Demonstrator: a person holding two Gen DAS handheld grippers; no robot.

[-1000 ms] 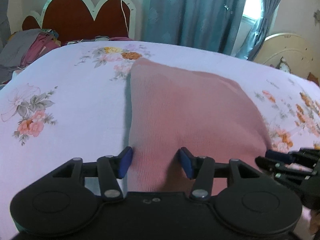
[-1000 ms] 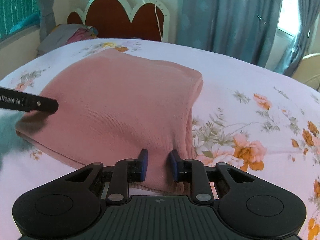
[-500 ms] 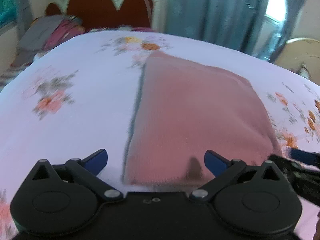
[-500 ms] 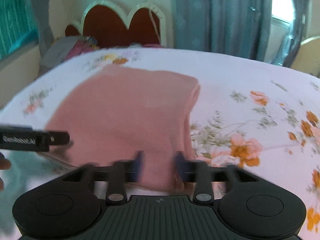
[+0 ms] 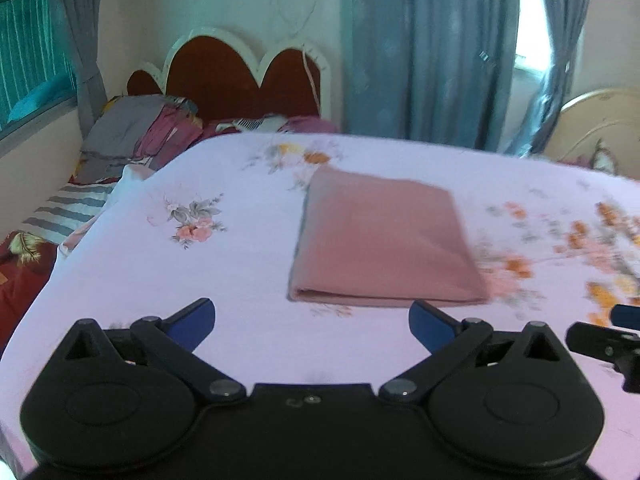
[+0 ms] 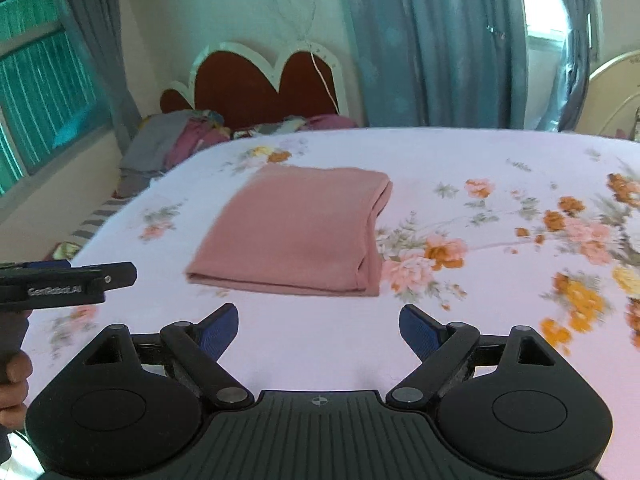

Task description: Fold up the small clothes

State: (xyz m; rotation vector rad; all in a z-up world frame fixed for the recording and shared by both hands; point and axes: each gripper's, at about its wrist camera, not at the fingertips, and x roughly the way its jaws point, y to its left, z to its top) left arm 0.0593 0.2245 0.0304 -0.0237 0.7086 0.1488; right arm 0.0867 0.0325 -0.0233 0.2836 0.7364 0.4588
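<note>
A second ago both my tools gripped the near hem of the pink garment (image 5: 384, 240); now they are off it and drawn back toward me. Taking the garment as my landmark: my left tool (image 5: 312, 320) hangs just short of its near left corner, blades spread wide and holding nothing. The garment itself lies flat on the flowered bed (image 5: 160, 280) as a neat folded rectangle, layered edges facing me. My right tool (image 6: 318, 324) sits just short of its near right corner, equally wide and bare. I judge this fold finished and the piece ready to leave alone.
</note>
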